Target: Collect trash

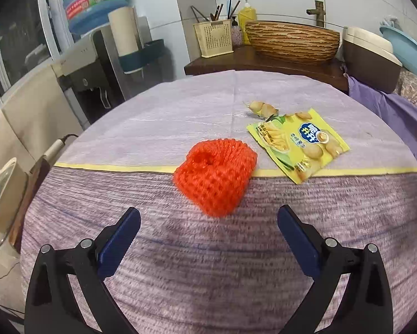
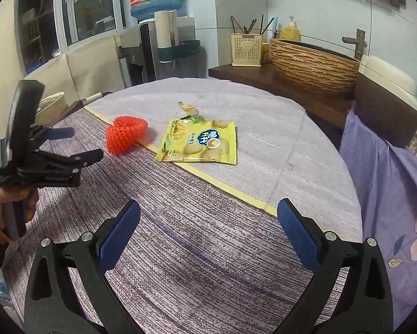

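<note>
Both claws are spread, nothing held. The red net [image 1: 215, 176] lies on the cloth [image 1: 180, 264] just ahead of the left gripper [image 1: 208, 228] — it should be straddled low, then pinched; the wrapper [image 2: 198, 144] lies beside it.

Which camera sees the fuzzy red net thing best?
The left wrist view. The red foam net sits close and whole, just ahead of the open left gripper. In the right wrist view it is smaller, farther off to the left, seen from the side.
</note>
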The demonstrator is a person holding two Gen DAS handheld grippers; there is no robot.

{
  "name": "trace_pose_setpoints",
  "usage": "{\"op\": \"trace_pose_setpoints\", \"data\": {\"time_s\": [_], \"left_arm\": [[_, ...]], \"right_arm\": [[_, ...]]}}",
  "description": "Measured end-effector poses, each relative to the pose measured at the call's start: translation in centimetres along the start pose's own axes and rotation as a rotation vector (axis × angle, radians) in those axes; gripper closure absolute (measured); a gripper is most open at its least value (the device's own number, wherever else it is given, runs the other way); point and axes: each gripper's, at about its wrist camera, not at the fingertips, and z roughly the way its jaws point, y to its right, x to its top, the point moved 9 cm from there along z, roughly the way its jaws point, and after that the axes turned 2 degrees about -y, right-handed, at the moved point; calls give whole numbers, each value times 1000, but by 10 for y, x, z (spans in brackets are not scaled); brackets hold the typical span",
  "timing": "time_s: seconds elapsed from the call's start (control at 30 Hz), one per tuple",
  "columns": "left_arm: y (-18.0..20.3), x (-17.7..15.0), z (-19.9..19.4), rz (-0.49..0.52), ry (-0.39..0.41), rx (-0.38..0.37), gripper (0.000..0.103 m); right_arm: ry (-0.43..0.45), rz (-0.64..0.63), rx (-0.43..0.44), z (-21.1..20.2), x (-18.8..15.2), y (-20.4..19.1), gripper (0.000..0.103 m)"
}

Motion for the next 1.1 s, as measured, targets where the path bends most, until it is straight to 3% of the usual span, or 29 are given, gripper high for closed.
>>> {"op": "trace_pose_setpoints", "data": {"time_s": [0.2, 0.27, 0.33, 0.37, 0.43, 0.5, 0.8, 1.0, 1.1], "left_arm": [[6, 18, 28, -38, -22, -30, 6], [6, 23, 36, -48, -24, -22, 12], [5, 23, 44, -74, -44, -35, 45], [3, 23, 45, -89, -44, -40, 49], [-2, 23, 41, -119, -22, -44, 72], [-5, 21, 33, -141, -5, -62, 77], [-15, 1, -20, -148, 75, -79, 82], [-15, -31, -66, -190, 113, -140, 82], [-19, -47, -83, -199, 129, -124, 82]], "right_arm": [[-16, -10, -11, 9, -1, 4, 6], [-25, -9, -12, 14, -2, 6, 6], [-30, -8, -14, 17, -3, 7, 6], [-33, -9, -14, 18, -3, 7, 6], [-38, -13, -16, 21, -4, 7, 6], [-41, -16, -15, 23, -4, 6, 6], [-42, 8, 33, 28, -2, -8, 6], [-36, 10, 62, 27, 3, -22, 6], [-34, 7, 79, 31, 12, -31, 6]]}}
